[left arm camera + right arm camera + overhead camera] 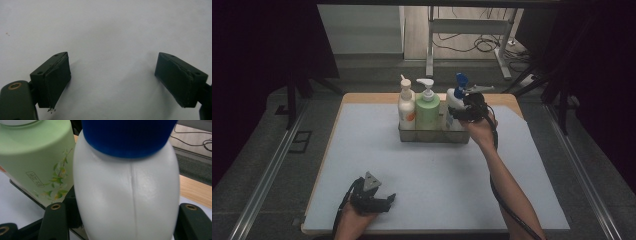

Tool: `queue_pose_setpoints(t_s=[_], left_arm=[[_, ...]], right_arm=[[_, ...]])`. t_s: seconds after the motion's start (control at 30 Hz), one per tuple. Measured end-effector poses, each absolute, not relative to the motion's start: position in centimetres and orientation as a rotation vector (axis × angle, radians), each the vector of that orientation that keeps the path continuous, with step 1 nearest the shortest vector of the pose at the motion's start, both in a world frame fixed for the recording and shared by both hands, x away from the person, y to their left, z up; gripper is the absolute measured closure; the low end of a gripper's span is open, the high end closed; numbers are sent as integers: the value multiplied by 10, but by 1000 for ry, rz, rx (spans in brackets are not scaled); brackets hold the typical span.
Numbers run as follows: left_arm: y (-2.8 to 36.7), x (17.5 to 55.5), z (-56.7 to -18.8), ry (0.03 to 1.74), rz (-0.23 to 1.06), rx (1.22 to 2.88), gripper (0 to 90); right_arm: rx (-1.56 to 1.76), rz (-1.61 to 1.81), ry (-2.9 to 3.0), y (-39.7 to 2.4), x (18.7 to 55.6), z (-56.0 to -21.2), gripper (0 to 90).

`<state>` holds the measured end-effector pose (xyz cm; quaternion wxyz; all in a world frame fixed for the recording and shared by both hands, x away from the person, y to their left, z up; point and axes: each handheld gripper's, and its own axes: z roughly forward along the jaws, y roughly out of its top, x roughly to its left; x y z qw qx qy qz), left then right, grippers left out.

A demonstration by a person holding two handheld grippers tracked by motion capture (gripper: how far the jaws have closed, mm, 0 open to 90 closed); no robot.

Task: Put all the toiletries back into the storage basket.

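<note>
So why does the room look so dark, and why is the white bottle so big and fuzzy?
High view: light falls on the table, the surroundings stay dark. Right gripper view: the camera sits close to the white bottle, so it looms soft. Left gripper view: jaws cast faint shadows on the mat.

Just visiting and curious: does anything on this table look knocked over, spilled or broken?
Nothing stands out. Three pump bottles stand upright in the tray: orange-label, green and blue-capped white, which sits between the right tongs. The left tongs hang open over bare mat.
</note>
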<state>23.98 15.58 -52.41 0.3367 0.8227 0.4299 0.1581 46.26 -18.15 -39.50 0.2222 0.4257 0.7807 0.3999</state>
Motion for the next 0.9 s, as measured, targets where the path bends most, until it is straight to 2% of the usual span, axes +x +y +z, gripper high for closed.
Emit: queue_pose_setpoints(t_s=[0.33, 0.67, 0.9], left_arm=[[156, 240, -524, 1121, 411, 2144, 128], [156, 240, -524, 1121, 412, 2144, 128], [156, 240, -524, 1122, 411, 2142, 128]], right_arm=[[1161, 1138, 2161, -186, 461, -395, 354], [1101, 1142, 2187, -190, 450, -394, 226], [1076, 1170, 2213, -199, 442, -392, 185]])
